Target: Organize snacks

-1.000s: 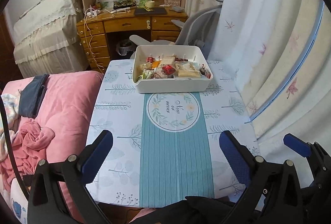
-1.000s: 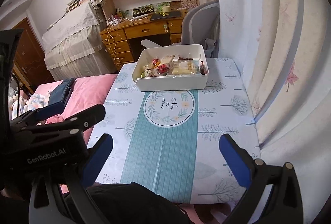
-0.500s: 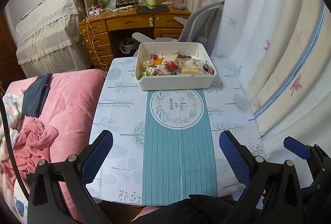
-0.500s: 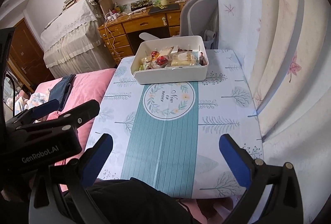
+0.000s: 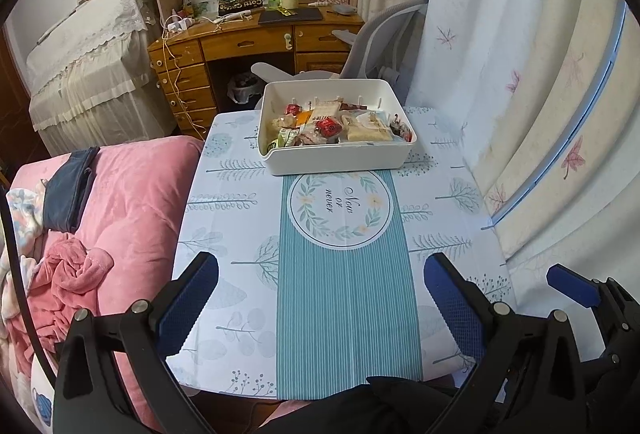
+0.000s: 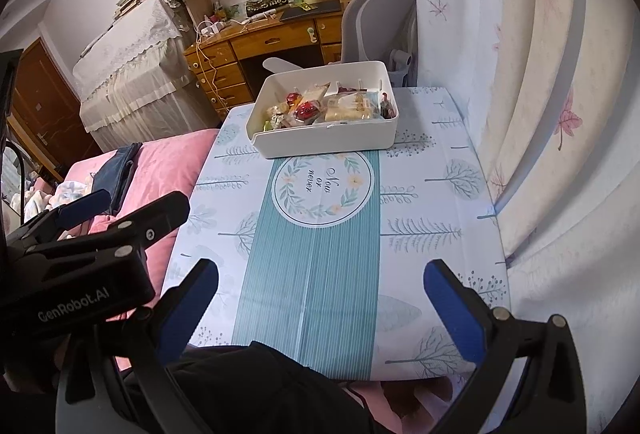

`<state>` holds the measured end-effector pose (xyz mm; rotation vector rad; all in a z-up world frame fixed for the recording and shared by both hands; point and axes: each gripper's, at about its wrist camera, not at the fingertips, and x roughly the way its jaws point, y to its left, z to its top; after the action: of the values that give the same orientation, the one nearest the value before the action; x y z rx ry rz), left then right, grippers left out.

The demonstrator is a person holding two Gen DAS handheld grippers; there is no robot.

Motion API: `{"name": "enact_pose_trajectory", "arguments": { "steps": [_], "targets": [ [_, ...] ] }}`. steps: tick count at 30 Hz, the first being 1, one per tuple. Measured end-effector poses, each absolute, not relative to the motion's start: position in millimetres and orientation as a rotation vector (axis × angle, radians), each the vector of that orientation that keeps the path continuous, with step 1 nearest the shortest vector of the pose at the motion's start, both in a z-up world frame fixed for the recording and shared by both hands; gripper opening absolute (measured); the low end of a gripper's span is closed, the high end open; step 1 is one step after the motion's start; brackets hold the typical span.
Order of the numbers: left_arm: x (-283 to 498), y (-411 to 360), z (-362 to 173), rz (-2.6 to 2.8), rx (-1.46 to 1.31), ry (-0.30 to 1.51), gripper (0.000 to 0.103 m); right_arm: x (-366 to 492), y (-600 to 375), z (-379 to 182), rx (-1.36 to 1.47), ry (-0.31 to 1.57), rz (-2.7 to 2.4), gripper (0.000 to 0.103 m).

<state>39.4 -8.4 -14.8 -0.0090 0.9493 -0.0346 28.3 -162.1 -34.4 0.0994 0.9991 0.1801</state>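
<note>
A white plastic bin [image 5: 340,157] stands at the far end of the small table [image 5: 224,218], filled with several wrapped snacks [image 5: 328,127]. It also shows in the right wrist view [image 6: 328,141] with its snacks [image 6: 316,109]. My left gripper [image 5: 320,294] is open and empty above the table's near edge. My right gripper [image 6: 320,298] is open and empty, beside the left one, which shows at the left of its view [image 6: 100,230].
A pink bed [image 5: 120,201] with a dark pouch [image 5: 68,193] borders the table's left side. Curtains [image 5: 540,93] hang close on the right. A grey chair [image 5: 384,33] and a wooden desk [image 5: 256,45] stand behind the bin.
Both grippers have pulled back and up from the table, so the bin looks farther away. Both stay open and empty.
</note>
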Motion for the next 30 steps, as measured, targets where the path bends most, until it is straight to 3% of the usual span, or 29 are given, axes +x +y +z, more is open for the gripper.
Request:
{"name": "enact_pose_trajectory", "arguments": {
  "steps": [30],
  "targets": [
    [41.9, -9.7, -15.0, -0.04, -0.007, 0.956, 0.102, 29.5, -163.0, -43.8, 0.103, 1.032, 0.169, 0.103]
  ]
}}
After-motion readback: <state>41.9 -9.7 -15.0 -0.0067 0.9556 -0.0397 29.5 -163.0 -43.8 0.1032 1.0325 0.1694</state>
